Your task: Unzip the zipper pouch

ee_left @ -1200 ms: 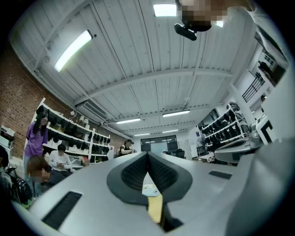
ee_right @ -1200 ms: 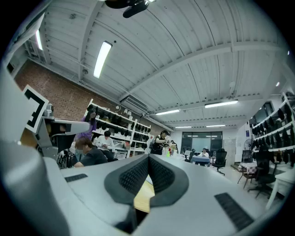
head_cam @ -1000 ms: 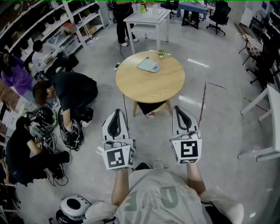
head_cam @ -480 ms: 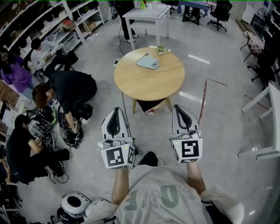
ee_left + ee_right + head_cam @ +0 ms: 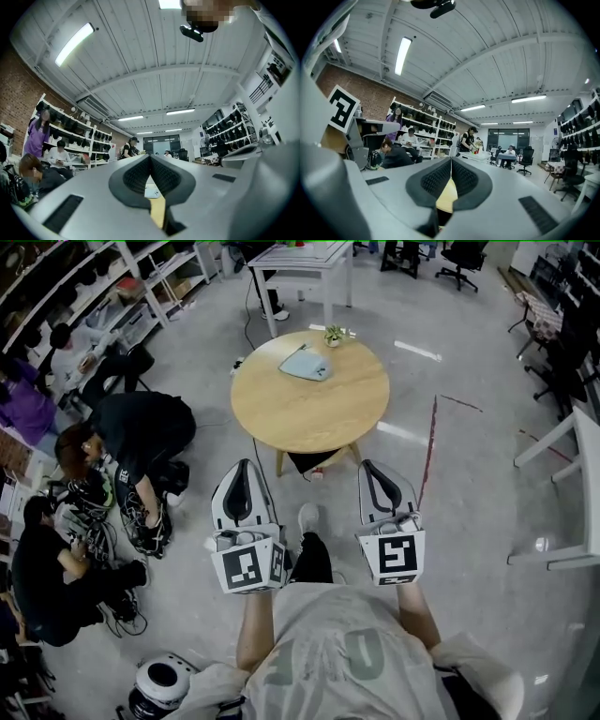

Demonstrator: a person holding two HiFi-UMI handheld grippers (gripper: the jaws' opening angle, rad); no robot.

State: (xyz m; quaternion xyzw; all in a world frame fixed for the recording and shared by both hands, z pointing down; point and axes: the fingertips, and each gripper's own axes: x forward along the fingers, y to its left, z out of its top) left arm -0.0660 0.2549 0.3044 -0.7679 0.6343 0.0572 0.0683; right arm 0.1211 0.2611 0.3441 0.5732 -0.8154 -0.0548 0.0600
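Observation:
A pale blue zipper pouch lies flat on the far half of a round wooden table, ahead of me in the head view. My left gripper and right gripper hover side by side over the floor, well short of the table's near edge. Both are shut with nothing between the jaws. In the left gripper view a sliver of the pouch and the tabletop shows through the gap below the shut pads of the left gripper. The right gripper shows closed pads too.
A small potted plant stands at the table's far edge. A white desk is behind the table. People crouch and sit by shelves on the left, amid bags and cables. A white table frame stands on the right. My foot steps forward between the grippers.
I have walked toward the round table, which sits nearer and lower in view. Both grippers stay shut and level in front of me.

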